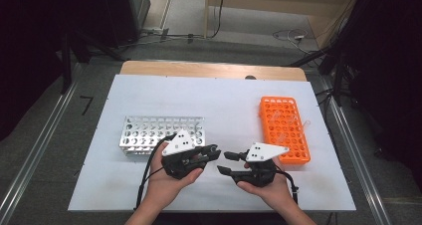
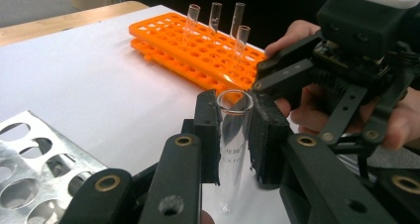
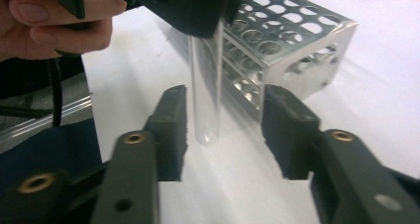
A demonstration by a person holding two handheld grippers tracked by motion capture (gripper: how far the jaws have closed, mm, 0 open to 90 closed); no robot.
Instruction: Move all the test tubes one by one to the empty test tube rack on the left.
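1. Evidently a handover is in hand: the left gripper (image 2: pixel 235 130) has its jaws clamped on a clear glass test tube (image 2: pixel 233 135), pinching it just below the open rim, so the round bottom hangs free above the white table (image 1: pixel 219 105).

2. That high grip looks deliberate. It leaves the tube's lower length bare, which is the part that would have to slide into a rack hole.

3. The right gripper (image 3: pixel 225 130) sits with its jaws parted to a middling width, one pad on either side of the tube's lower end (image 3: pixel 205 130) with clear gaps, touching nothing. It holds nothing.

4. In the high view the two grippers, left (image 1: pixel 211 153) and right (image 1: pixel 229 163), meet nose to nose near the table's front edge, between the two racks. This fits a pass from one hand to the other.

5. The orange rack (image 1: pixel 284 130) lies at the person's right, with a few tubes (image 2: pixel 215 16) standing in its far holes, probably as the supply.

6. The metal rack (image 1: pixel 160 134) lies at the left, just behind the left gripper; its visible holes look empty, so I judge it the destination, within short reach of the hand now carrying the tube.
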